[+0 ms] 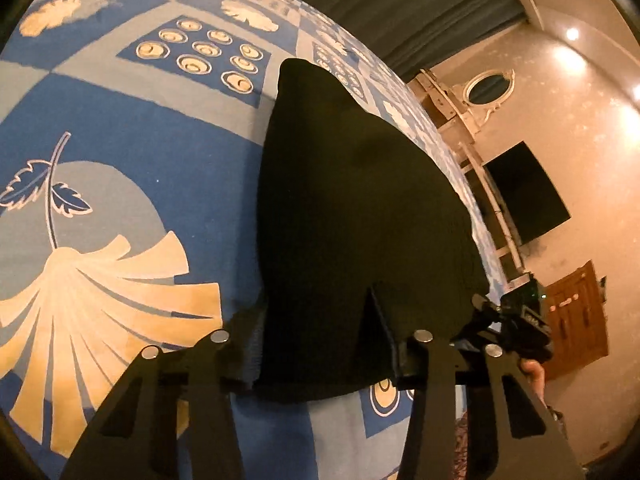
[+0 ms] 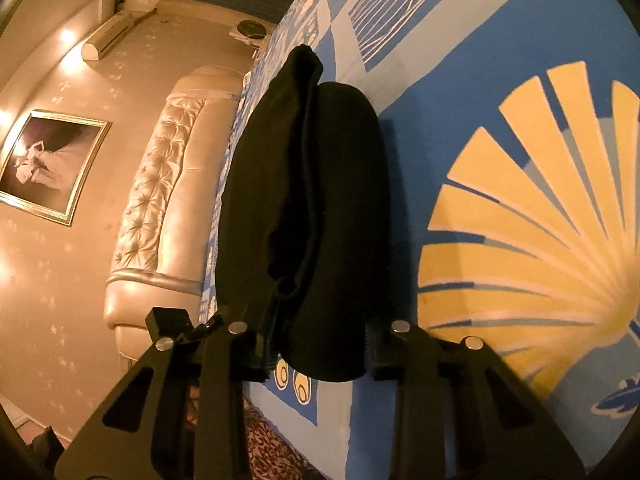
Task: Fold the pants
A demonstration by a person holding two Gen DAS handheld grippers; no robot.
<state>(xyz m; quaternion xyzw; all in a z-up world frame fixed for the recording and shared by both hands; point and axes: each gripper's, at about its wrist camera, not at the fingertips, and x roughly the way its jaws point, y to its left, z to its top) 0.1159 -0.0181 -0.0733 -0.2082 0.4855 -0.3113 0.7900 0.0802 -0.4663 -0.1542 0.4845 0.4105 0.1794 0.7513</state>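
Note:
The black pants (image 1: 352, 208) lie folded on a blue patterned bedspread (image 1: 120, 128). In the left wrist view the near edge of the pants sits between the fingers of my left gripper (image 1: 320, 364), whose jaws stand wide apart around the cloth. In the right wrist view the pants (image 2: 316, 200) show as a thick folded bundle, its near end between the fingers of my right gripper (image 2: 320, 360), also spread wide. The right gripper (image 1: 516, 324) shows at the pants' right corner in the left wrist view. The fingertips are hidden by cloth.
The bedspread (image 2: 500, 160) covers a bed with a cream tufted headboard (image 2: 168, 200). A wall television (image 1: 528, 192), a wooden door (image 1: 576, 320) and a framed picture (image 2: 48, 164) stand beyond the bed. A patterned carpet (image 2: 272, 448) lies below the bed edge.

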